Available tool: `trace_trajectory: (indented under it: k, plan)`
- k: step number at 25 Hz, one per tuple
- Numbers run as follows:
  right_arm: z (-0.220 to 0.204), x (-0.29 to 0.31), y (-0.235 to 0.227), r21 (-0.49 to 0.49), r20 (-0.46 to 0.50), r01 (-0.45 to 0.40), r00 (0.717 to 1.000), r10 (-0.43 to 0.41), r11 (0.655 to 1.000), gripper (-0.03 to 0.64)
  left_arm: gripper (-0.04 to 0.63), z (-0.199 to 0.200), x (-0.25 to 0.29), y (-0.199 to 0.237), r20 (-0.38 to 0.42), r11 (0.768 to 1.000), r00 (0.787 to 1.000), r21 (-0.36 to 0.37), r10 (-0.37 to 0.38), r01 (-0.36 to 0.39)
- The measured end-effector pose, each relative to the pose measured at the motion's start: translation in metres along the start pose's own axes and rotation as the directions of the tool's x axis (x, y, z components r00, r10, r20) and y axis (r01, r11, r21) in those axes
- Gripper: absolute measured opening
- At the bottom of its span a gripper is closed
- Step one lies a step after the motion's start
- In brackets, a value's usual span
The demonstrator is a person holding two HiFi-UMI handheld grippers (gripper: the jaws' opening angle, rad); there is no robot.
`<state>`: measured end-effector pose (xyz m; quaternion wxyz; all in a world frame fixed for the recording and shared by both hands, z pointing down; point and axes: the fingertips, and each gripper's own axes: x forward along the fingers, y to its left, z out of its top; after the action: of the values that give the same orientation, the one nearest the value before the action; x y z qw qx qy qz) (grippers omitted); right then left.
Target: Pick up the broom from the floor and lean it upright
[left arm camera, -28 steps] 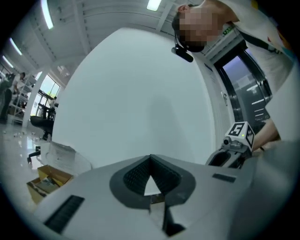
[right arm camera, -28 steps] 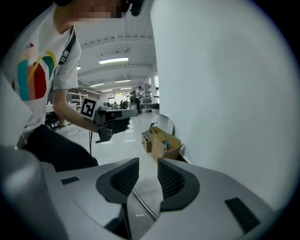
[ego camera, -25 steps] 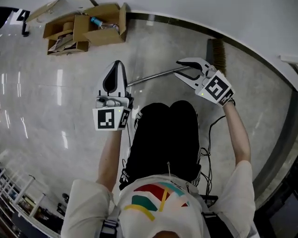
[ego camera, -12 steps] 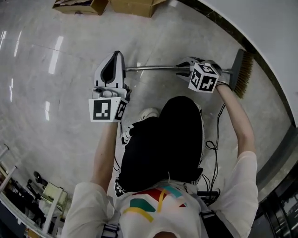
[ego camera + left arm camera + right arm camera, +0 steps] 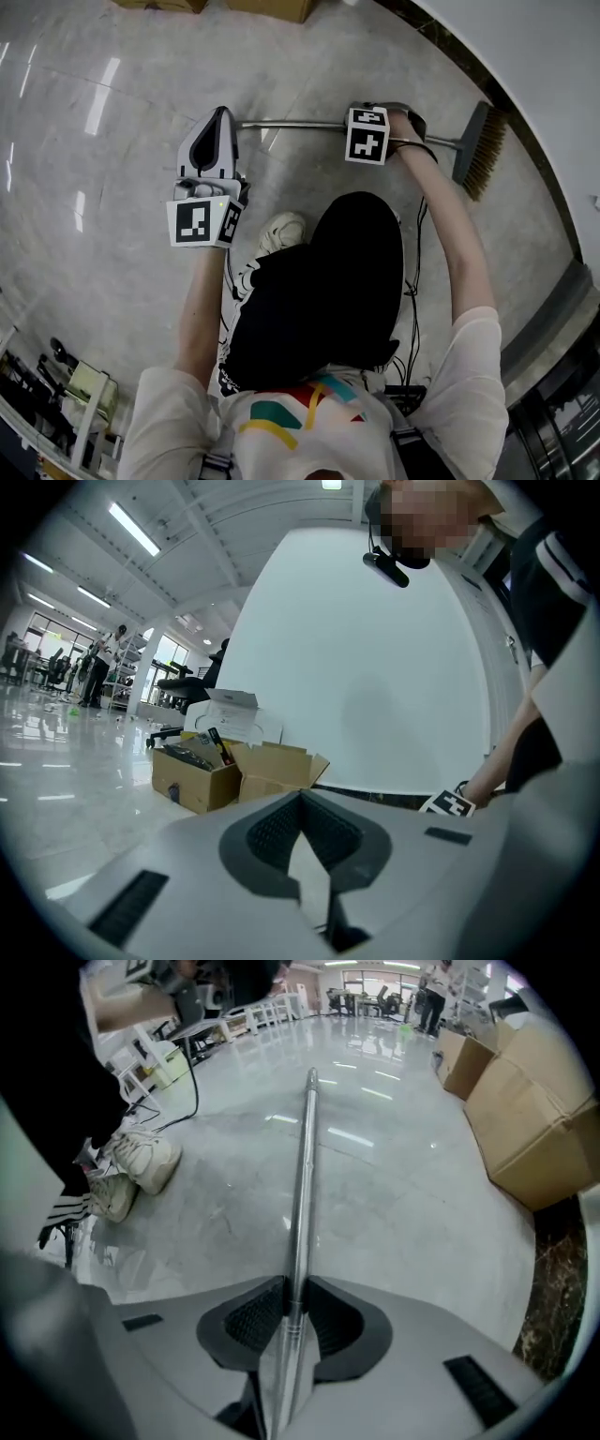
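The broom lies flat on the pale stone floor, its metal handle (image 5: 300, 124) running left to right and its brown brush head (image 5: 480, 155) close to the wall. My right gripper (image 5: 370, 127) points straight down over the handle, near the brush end. In the right gripper view the handle (image 5: 302, 1166) runs between the jaws of my right gripper (image 5: 288, 1283), which are closing with both pads against it. My left gripper (image 5: 221, 111) hovers just short of the handle's free end, shut and holding nothing. In its own view my left gripper (image 5: 300, 794) faces the cardboard boxes.
Open cardboard boxes (image 5: 272, 7) stand on the floor beyond the handle's free end, also in the gripper views (image 5: 230, 771) (image 5: 525, 1119). A white wall with a dark baseboard (image 5: 441, 56) curves behind the brush. The person's shoes (image 5: 279, 230) and a black cable (image 5: 412, 281) are close by.
Both grippers came down toward the floor. The right gripper turned from level to pointing down and closed its wide-open jaws around the handle. The left stayed shut.
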<state>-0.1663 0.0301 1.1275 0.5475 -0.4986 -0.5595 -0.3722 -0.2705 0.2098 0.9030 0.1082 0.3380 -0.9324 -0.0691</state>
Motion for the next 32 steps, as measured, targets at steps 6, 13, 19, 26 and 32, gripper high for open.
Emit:
trace_trajectory:
  k: [6, 13, 19, 26, 32]
  plan:
    - [-0.005, -0.002, 0.003, 0.087, 0.025, -0.014, 1.000, 0.011, 0.996, 0.081, 0.046, 0.011, 0.002, -0.020, 0.006, 0.999, 0.999, 0.008, -0.033, 0.033]
    - [0.014, -0.074, -0.036, 0.263, 0.198, 0.149, 0.959, -0.204, 0.953, 0.081, 0.046, 0.073, 0.008, 0.007, 0.092, 0.995, 0.995, 0.092, -0.047, 0.039]
    - [-0.012, -0.223, -0.061, 0.506, 0.322, 0.253, 0.831, -0.453, 0.824, 0.081, 0.046, 0.168, 0.024, -0.039, 0.164, 0.986, 0.979, 0.132, -0.118, 0.097]
    - [-0.094, -0.349, -0.060, 0.833, 0.221, 0.313, 0.566, -0.794, 0.456, 0.081, 0.045, 0.235, 0.069, -0.130, 0.290, 0.937, 0.894, 0.179, -0.342, 0.301]
    - [-0.187, -0.430, -0.019, 0.978, -0.054, 0.207, 0.286, -0.957, 0.007, 0.082, 0.046, 0.235, 0.080, -0.212, 0.277, 0.866, 0.821, 0.201, -0.499, 0.459]
